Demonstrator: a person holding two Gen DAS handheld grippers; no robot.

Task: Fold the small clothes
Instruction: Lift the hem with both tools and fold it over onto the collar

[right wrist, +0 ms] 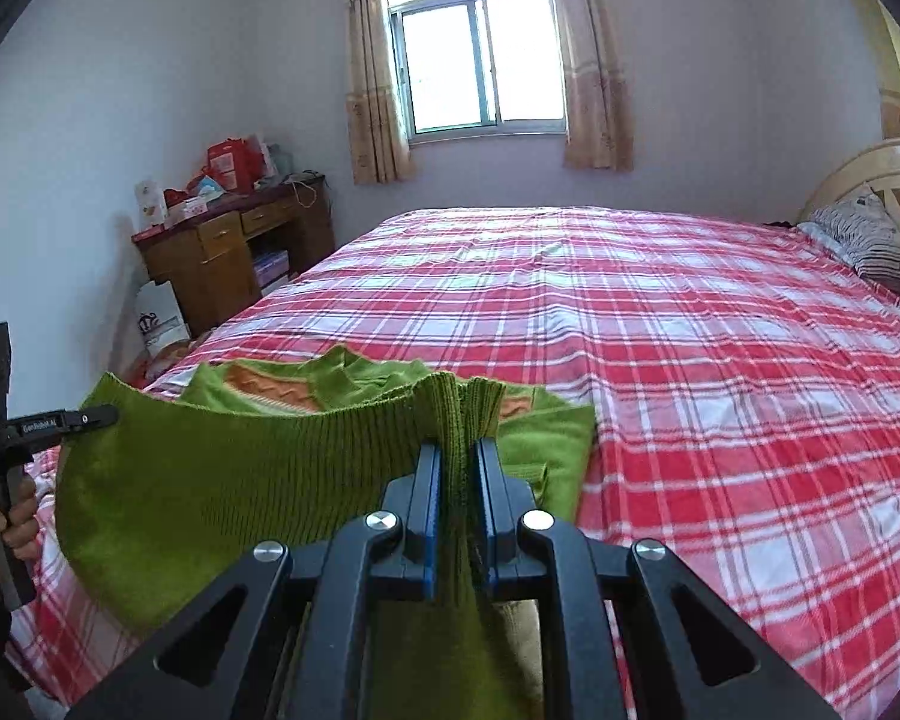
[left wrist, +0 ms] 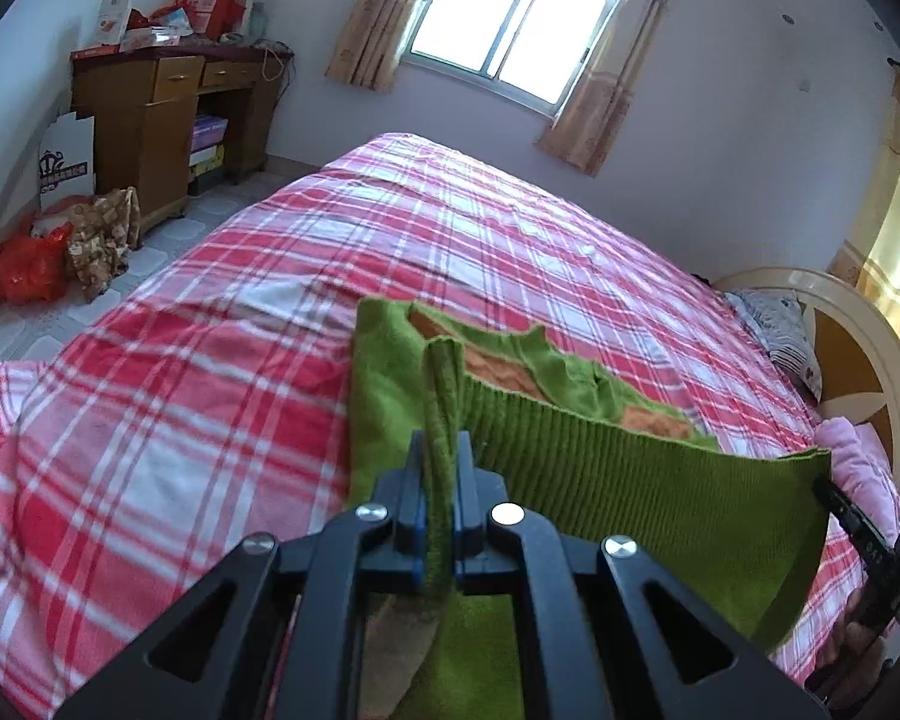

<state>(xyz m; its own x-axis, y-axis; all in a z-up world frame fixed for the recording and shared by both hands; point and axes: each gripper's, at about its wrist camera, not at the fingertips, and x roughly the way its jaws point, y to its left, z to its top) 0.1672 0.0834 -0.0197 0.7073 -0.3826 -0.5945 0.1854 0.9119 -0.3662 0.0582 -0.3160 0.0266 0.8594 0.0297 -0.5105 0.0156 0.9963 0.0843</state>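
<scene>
The left gripper [left wrist: 441, 456] is pressed together on a bunched pinch of the green sweater's [left wrist: 630, 480] ribbed hem, and the right gripper [right wrist: 457, 462] is clamped the same way on the hem's other corner. Between them the ribbed band hangs lifted in a shallow arc, while the rest of the garment — its orange-patterned front showing near the collar — lies flat on the red plaid bedsheet [right wrist: 720, 360], close to the near edge of the bed.

The risk, as I judge it, is in the grips: each holds a narrow, gathered fold of thick knit, so a sharp pull apart could slide the hem out of one claw. If the two corners travel unevenly, the fold line may skew — and a low carry could drag the lower layer and rumple it.
</scene>
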